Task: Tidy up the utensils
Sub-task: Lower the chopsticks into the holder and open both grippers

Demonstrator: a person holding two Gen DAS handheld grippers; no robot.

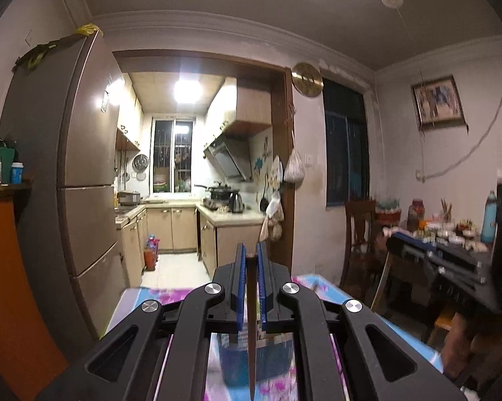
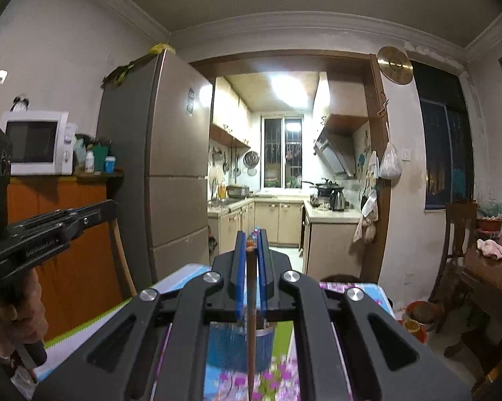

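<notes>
Fingers (image 1: 240, 287) of the left gripper (image 1: 251, 254) pinch a brown chopstick (image 1: 251, 317); right gripper (image 2: 251, 240) clamps a second stick (image 2: 251, 320). Both point level, side by side above the floral tablecloth (image 2: 361, 289).

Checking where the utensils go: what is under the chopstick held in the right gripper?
Under the chopstick clamped in the right gripper sits a blue round container on a floral tablecloth. The gripper body covers the container's sides, and blur hides its contents.
</notes>
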